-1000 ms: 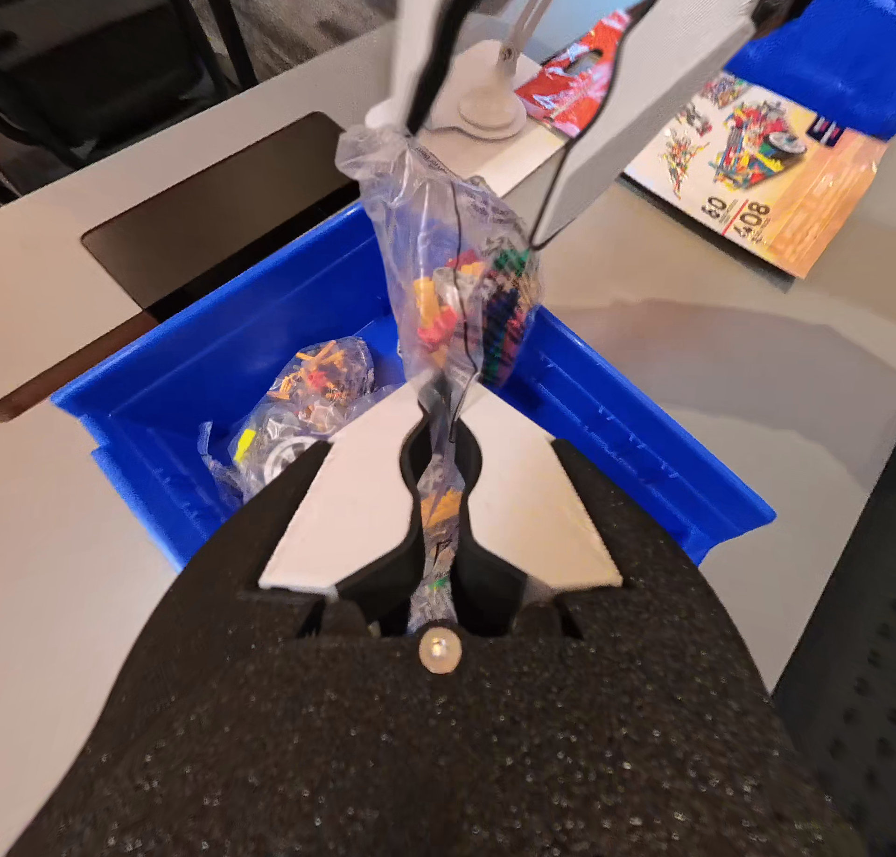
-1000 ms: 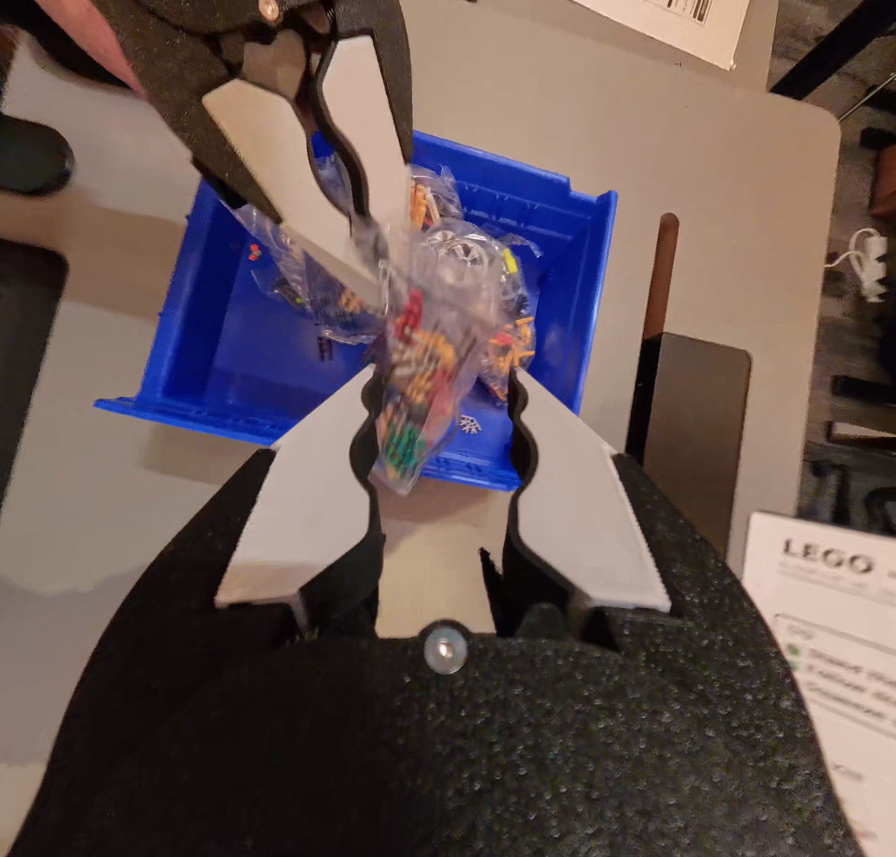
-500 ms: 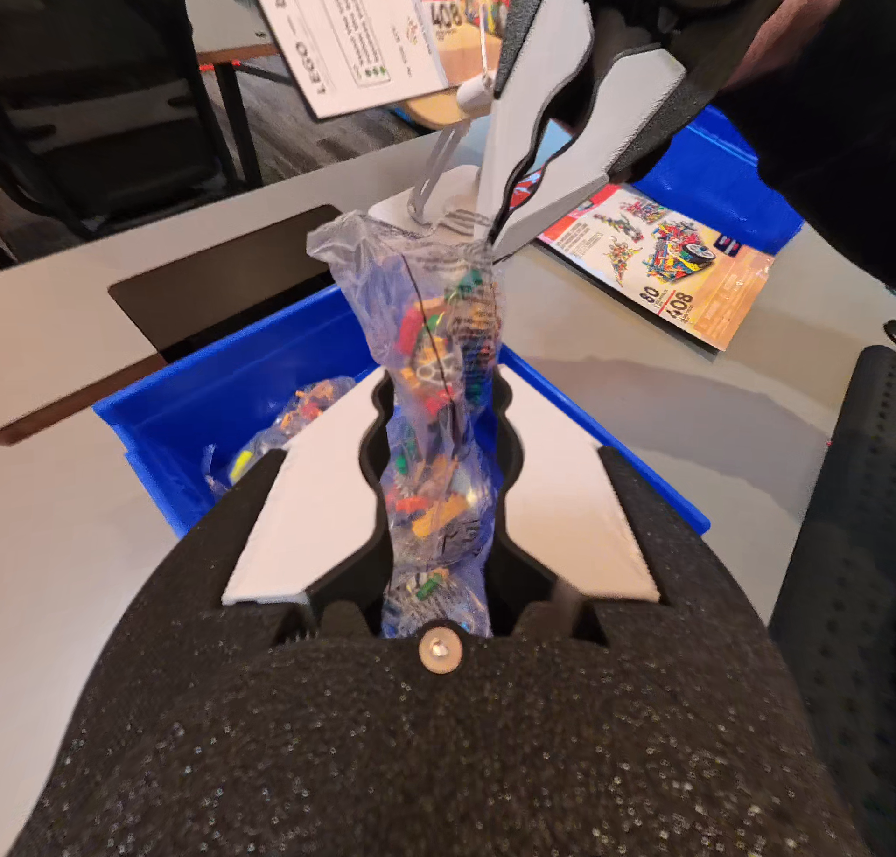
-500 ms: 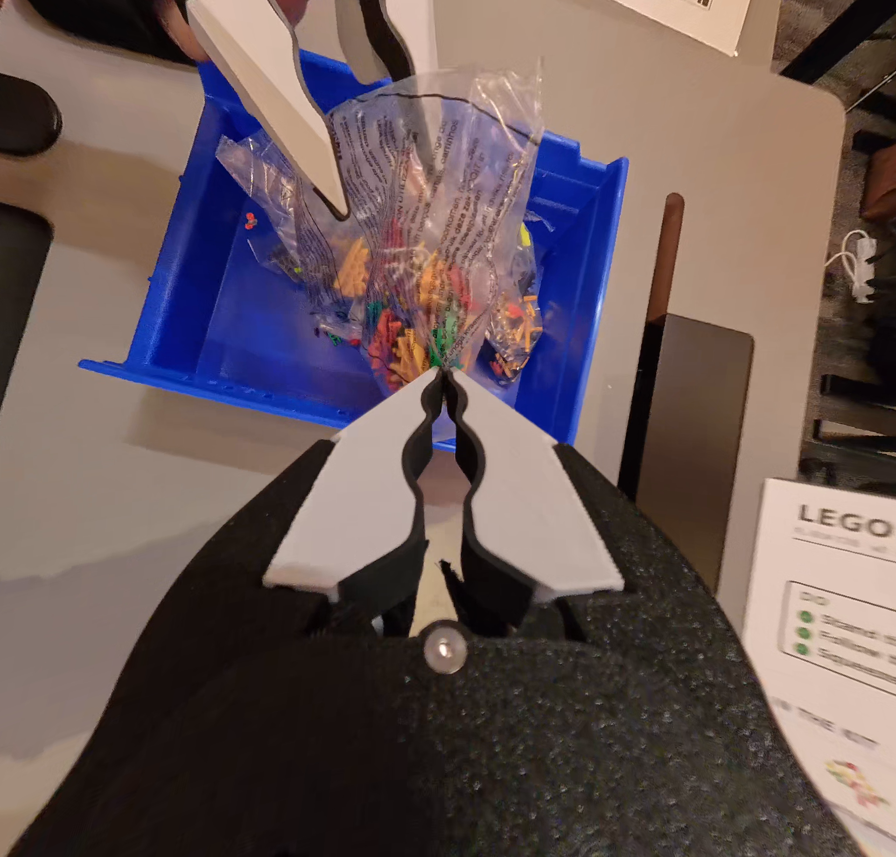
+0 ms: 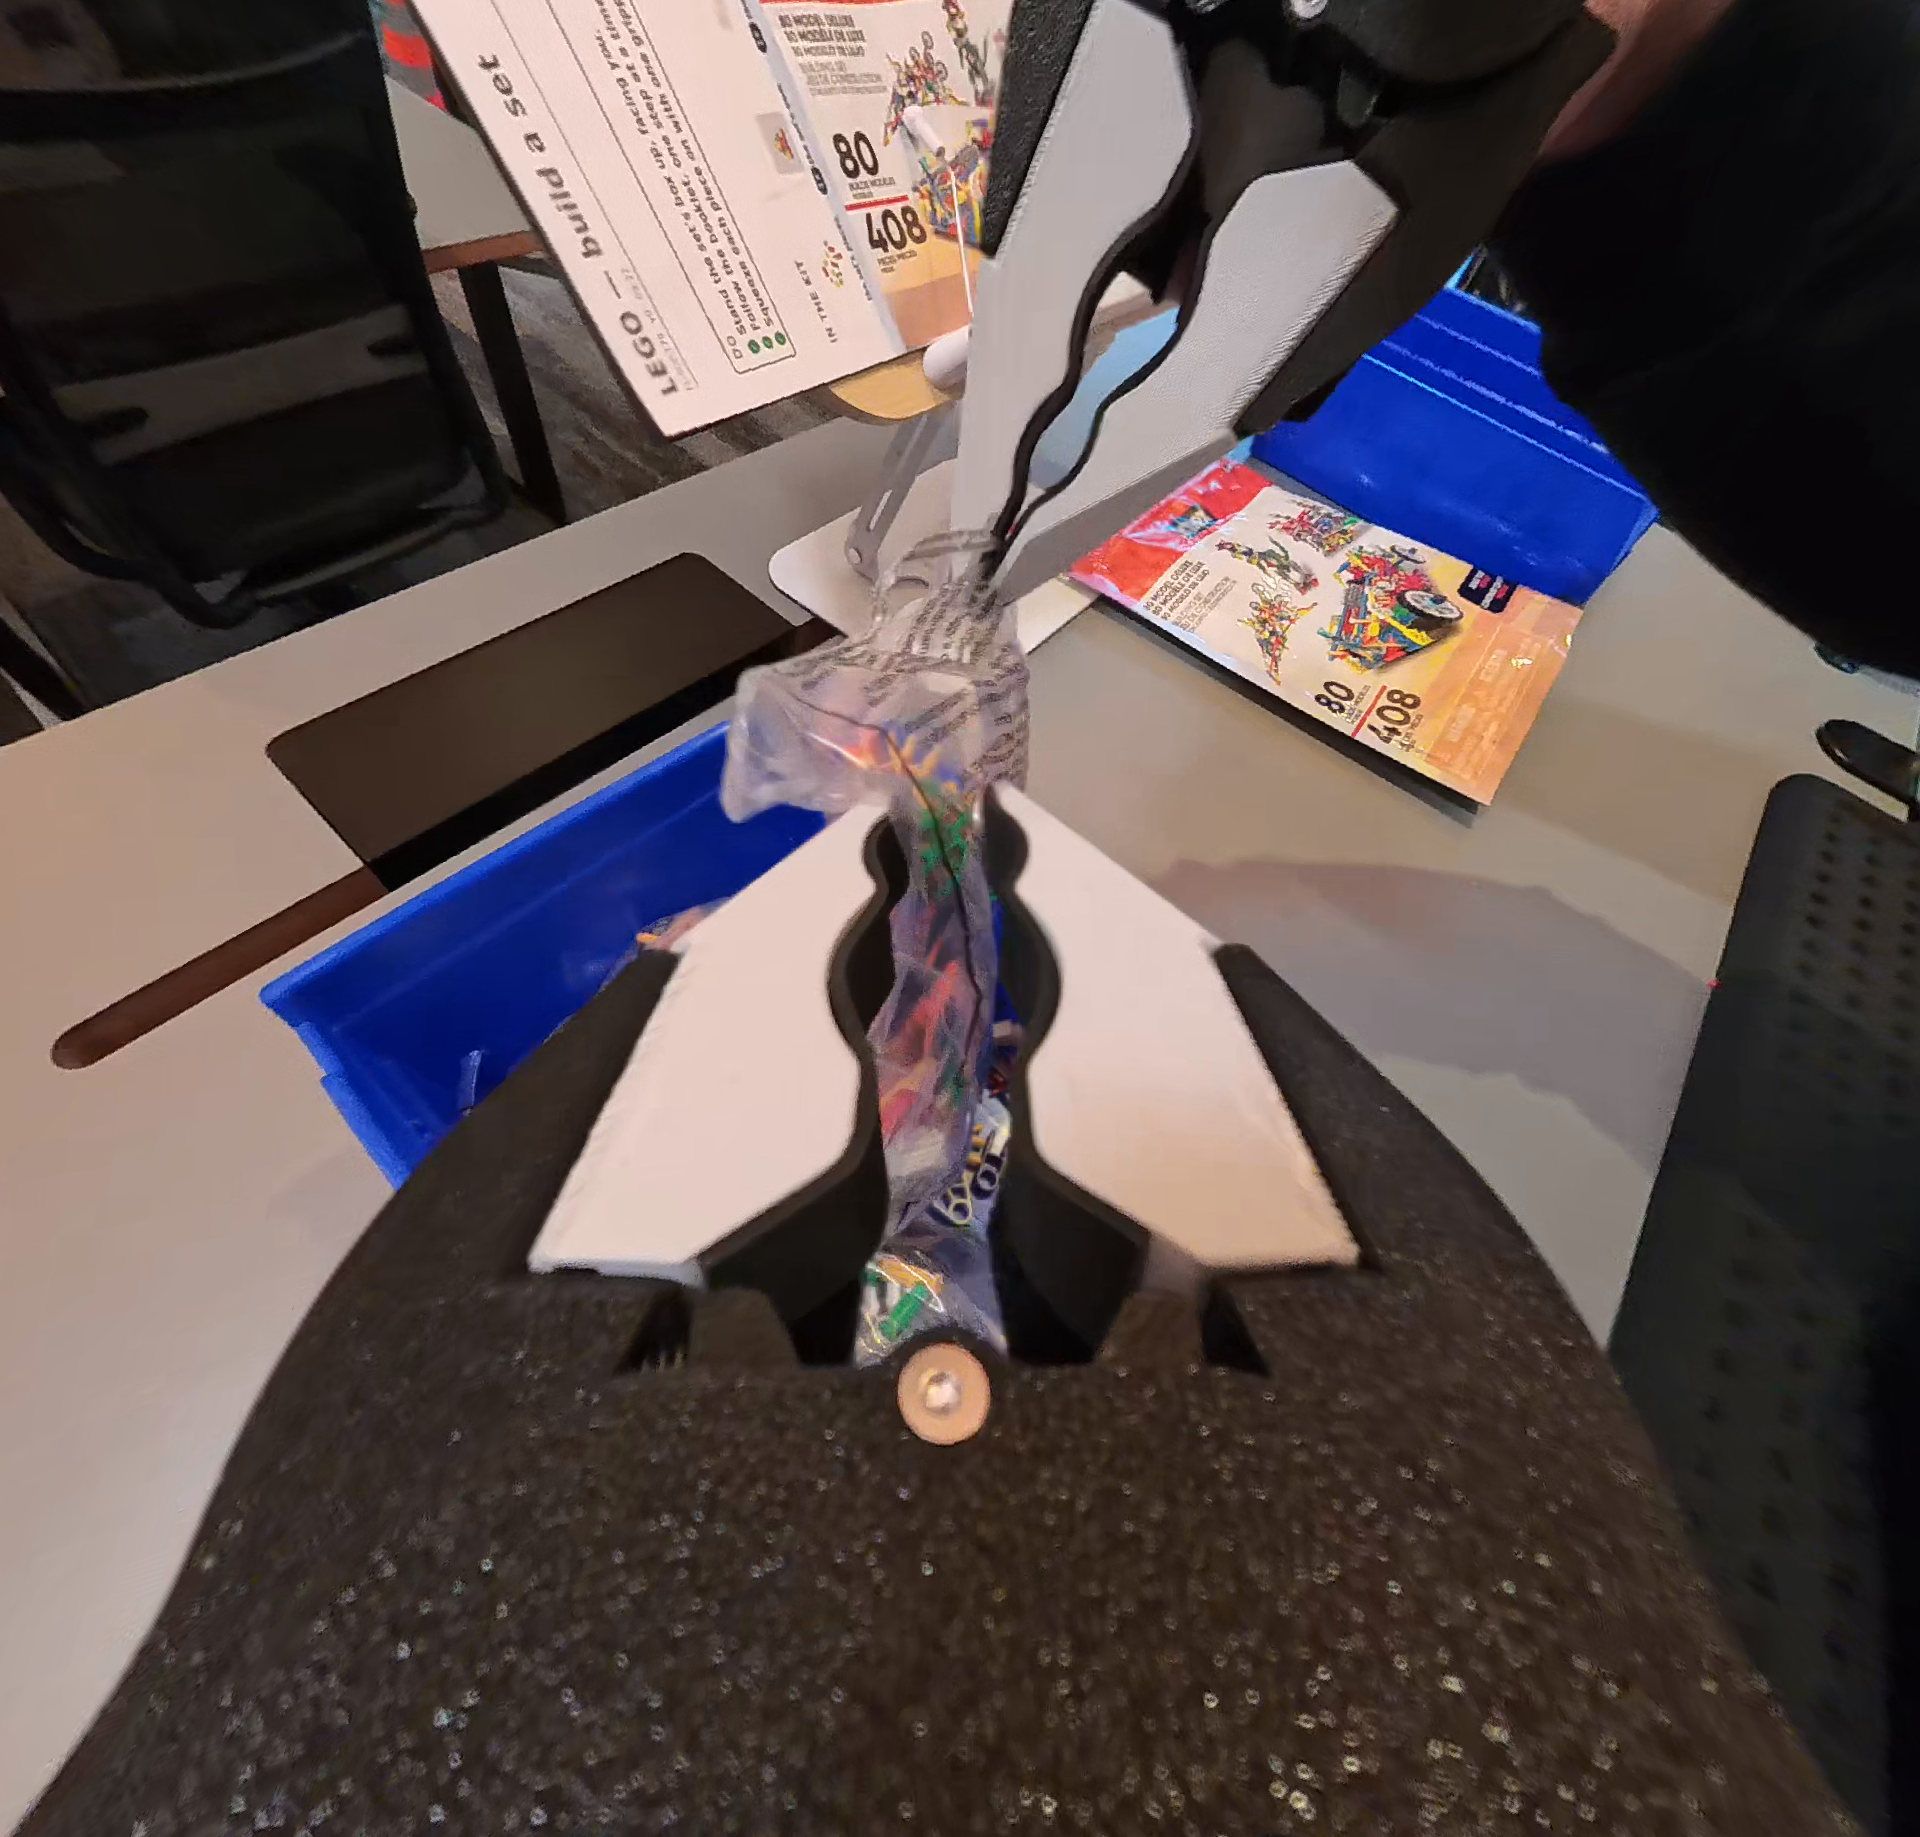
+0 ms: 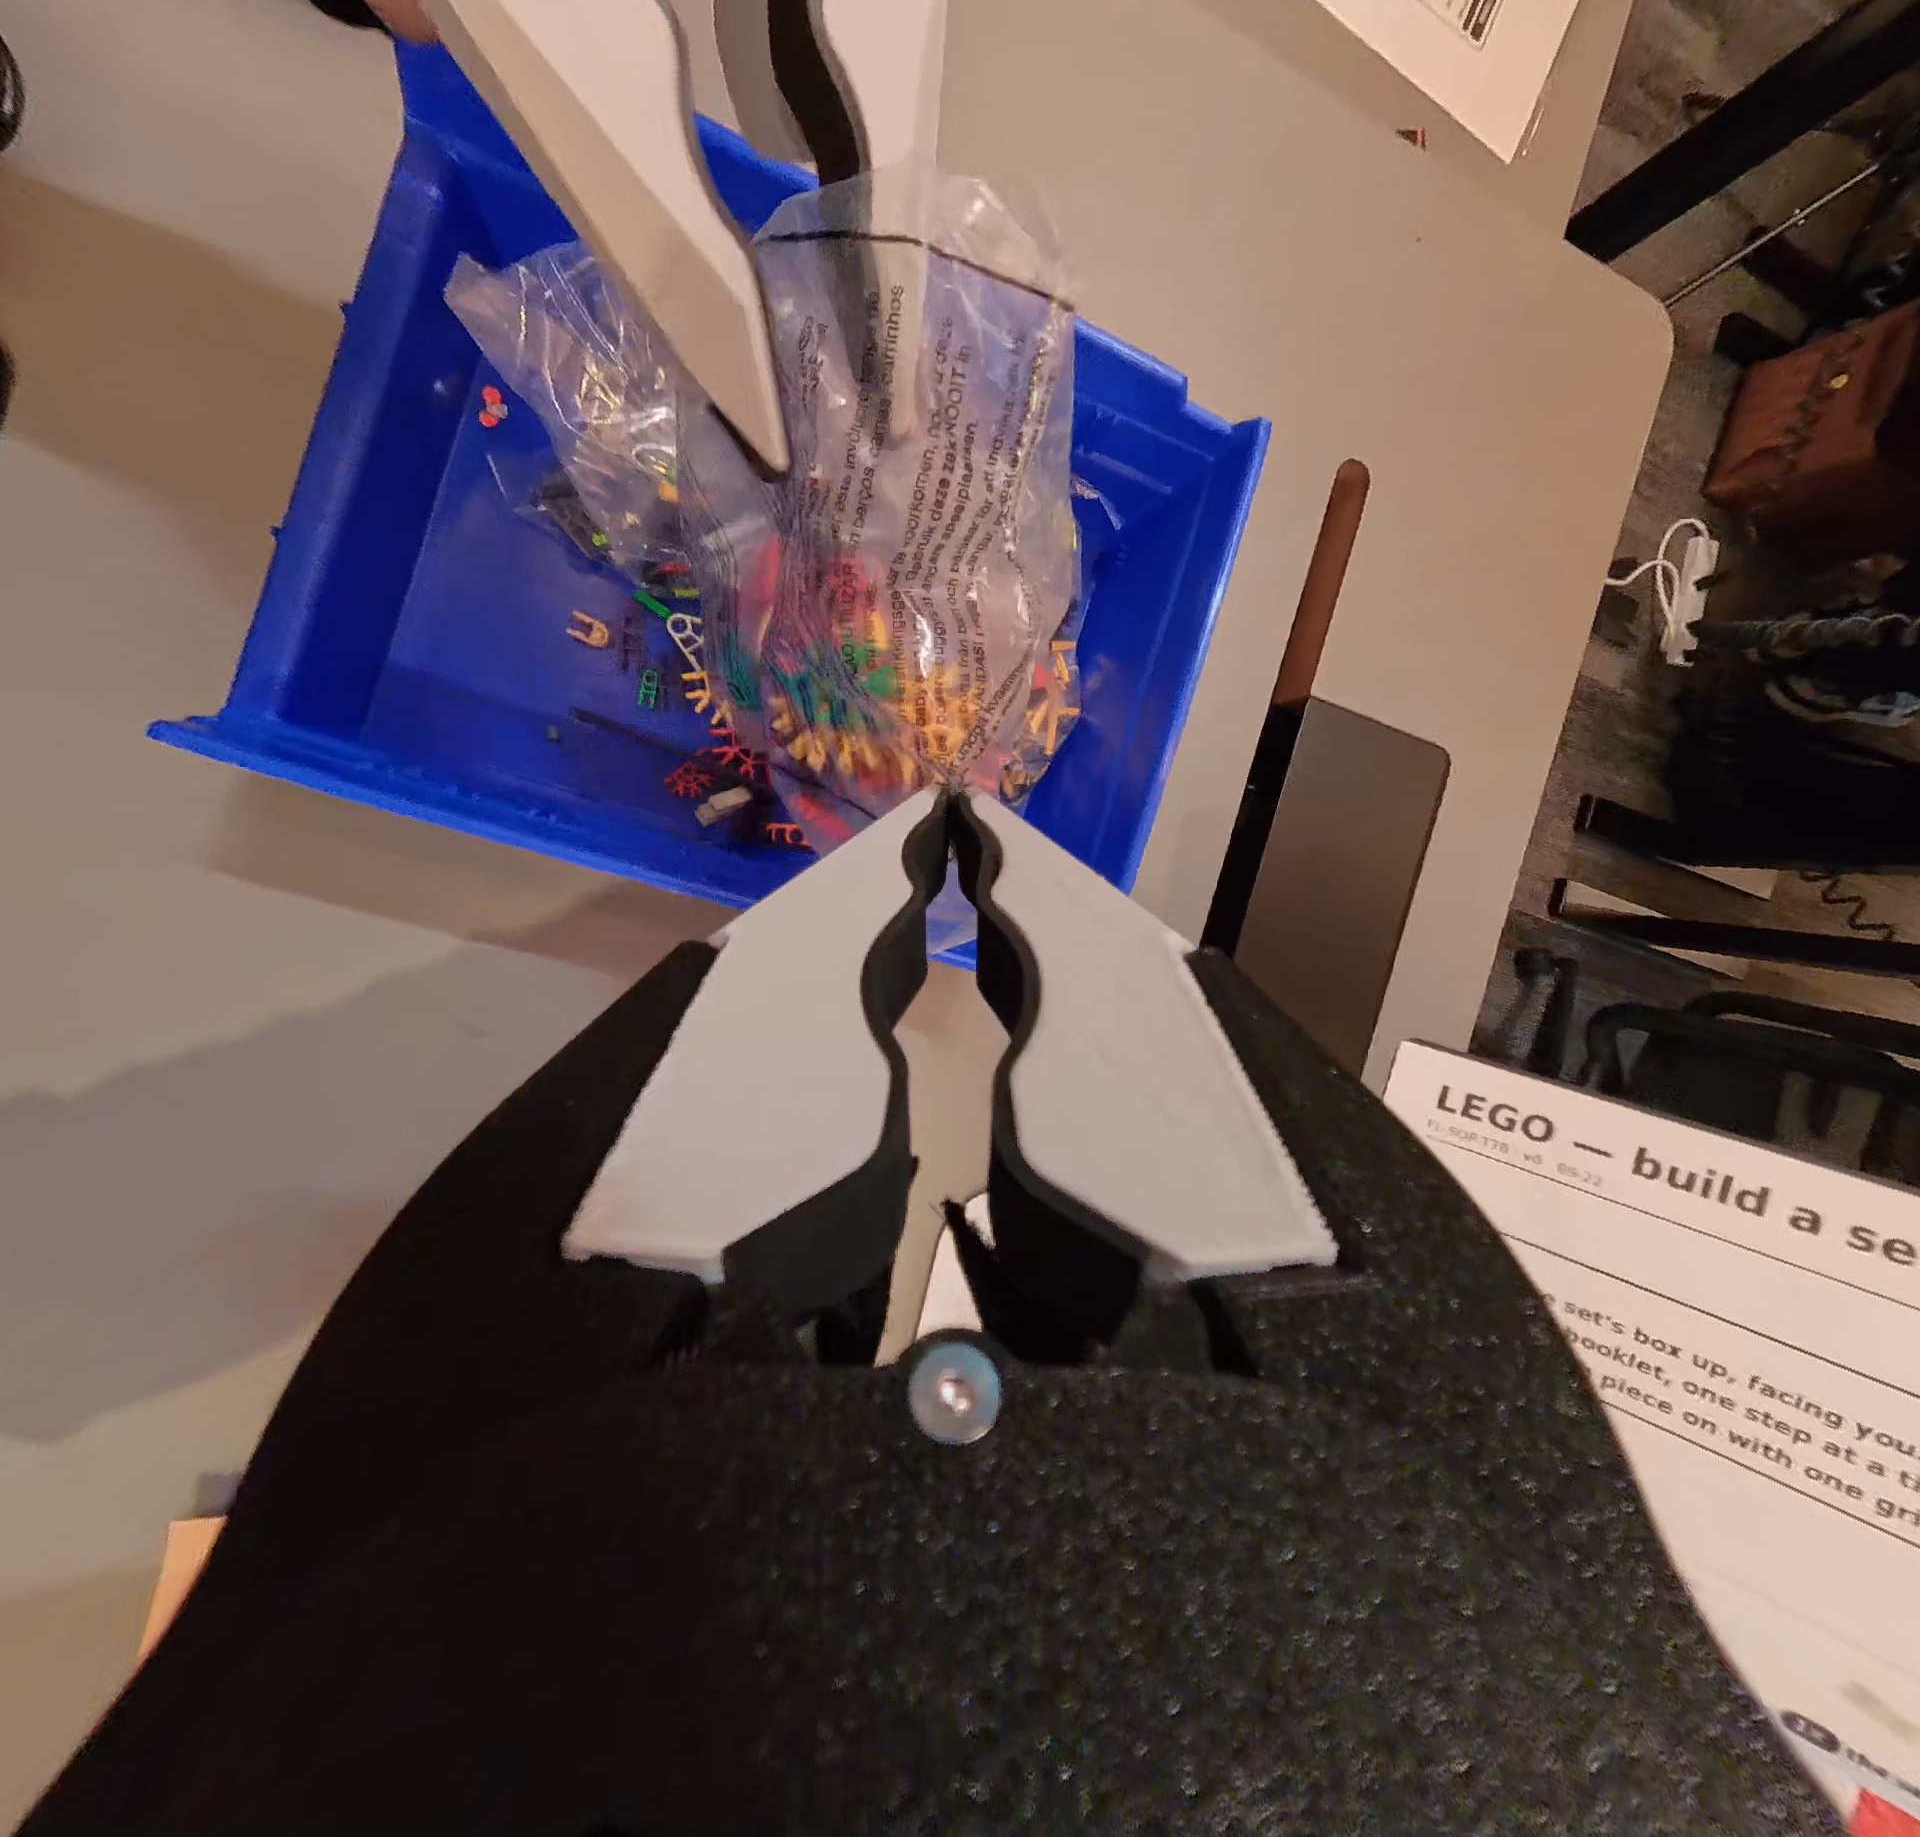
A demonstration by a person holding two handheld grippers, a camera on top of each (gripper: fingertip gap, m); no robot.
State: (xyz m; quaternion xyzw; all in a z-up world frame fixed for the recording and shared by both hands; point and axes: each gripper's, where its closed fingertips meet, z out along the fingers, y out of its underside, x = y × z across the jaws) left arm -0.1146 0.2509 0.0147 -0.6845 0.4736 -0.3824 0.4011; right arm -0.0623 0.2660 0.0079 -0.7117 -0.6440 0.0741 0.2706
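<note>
Clear plastic bag [image 6: 914, 540] with dark print on it and a heap of small red, yellow, green and orange building pieces inside hangs stretched above the blue bin [image 6: 343, 582], crumpled and twisted. Right gripper [image 6: 948, 800] is clenched on one end of the bag, tips pinched together. Left gripper [image 5: 961, 800] has the bag running between its fingers, narrowed around the film; whether it truly clamps I cannot tell. Loose coloured pieces [image 6: 707, 738] lie on the bin floor beside a second clear bag [image 6: 582, 416]. Grey table [image 5: 1351, 914] carries a colourful booklet [image 5: 1340, 624] at far right.
</note>
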